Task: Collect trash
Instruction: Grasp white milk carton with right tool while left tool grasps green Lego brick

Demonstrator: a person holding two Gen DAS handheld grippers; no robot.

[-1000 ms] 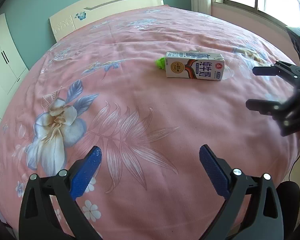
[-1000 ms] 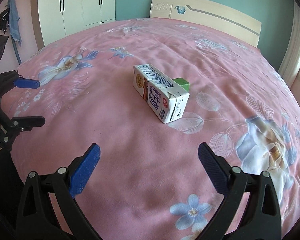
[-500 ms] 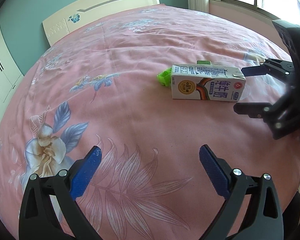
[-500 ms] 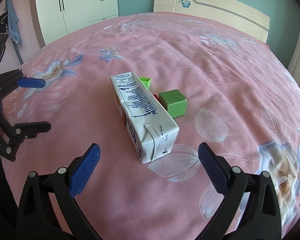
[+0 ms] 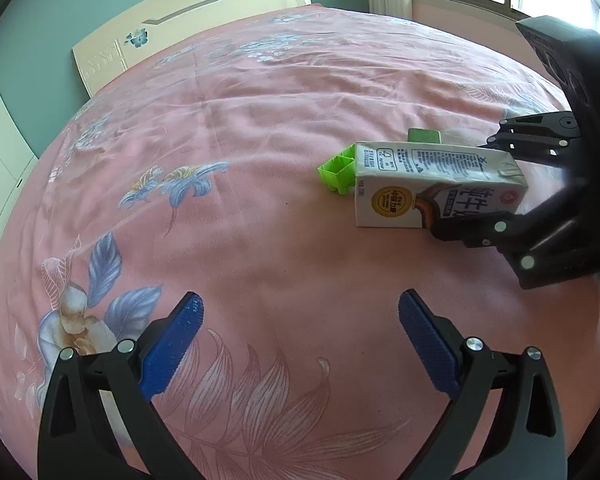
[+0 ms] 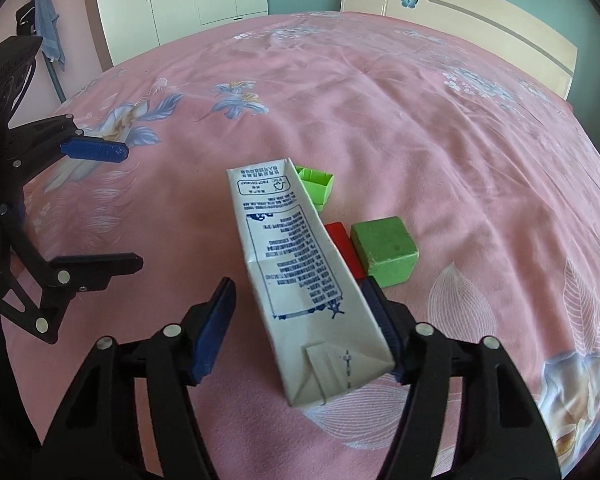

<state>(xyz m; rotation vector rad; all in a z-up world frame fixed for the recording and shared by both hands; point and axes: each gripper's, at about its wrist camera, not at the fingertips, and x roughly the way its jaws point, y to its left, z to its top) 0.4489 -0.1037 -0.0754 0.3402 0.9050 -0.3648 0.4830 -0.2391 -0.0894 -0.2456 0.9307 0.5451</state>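
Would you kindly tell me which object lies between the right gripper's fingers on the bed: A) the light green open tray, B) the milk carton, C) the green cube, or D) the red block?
B: in the right wrist view the milk carton lies between the closing fingers of the right gripper, while the green cube, red block and light green tray sit beyond it.

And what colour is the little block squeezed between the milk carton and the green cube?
Red block, clearest in the right wrist view.

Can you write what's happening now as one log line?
step: grasping | right gripper: closing around white paper milk carton, lying on pink bed | left gripper: open, empty
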